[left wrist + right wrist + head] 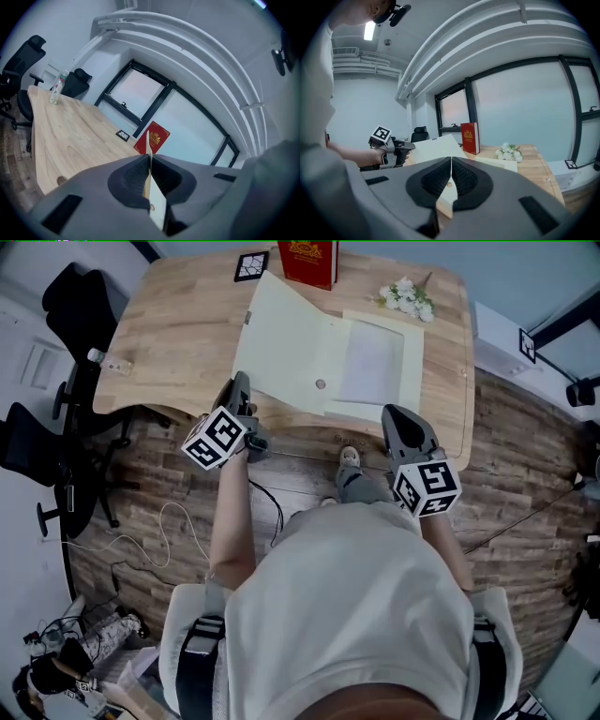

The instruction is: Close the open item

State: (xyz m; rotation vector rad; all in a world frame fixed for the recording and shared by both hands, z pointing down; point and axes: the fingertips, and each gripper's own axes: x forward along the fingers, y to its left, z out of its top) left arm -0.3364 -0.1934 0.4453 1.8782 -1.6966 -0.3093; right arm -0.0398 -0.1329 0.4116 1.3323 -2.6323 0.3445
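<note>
The left gripper (149, 165) is closed on the raised left cover (156, 206) of the open folder (375, 362). In the left gripper view the thin cream sheet is seen edge-on, pinched between the two dark pads, and its top edge stands up beyond the jaw tips. From the head view the cover is seen lifted off the wooden surface (169, 352), slanting away from this gripper toward the fold. The folder's other half lies flat to the gripper's right, with a pale sheet (371, 362) inside it.

The right gripper (451, 176) is shut, its pads pressed together with nothing between them. It is held at the near edge of the surface, just beside the near right corner of the folder's flat half, which is seen directly ahead of its jaws. The left gripper is seen off to its left, at the cover's near edge.

Beyond the folder, ahead of the left gripper, a red book (309, 261) stands upright at the far edge, with a square marker card (251, 266) just to its left. A bunch of white flowers (405, 296) lies ahead of the right gripper, past the flat half. A small bottle (57, 86) stands well apart to the left of the left gripper.
</note>
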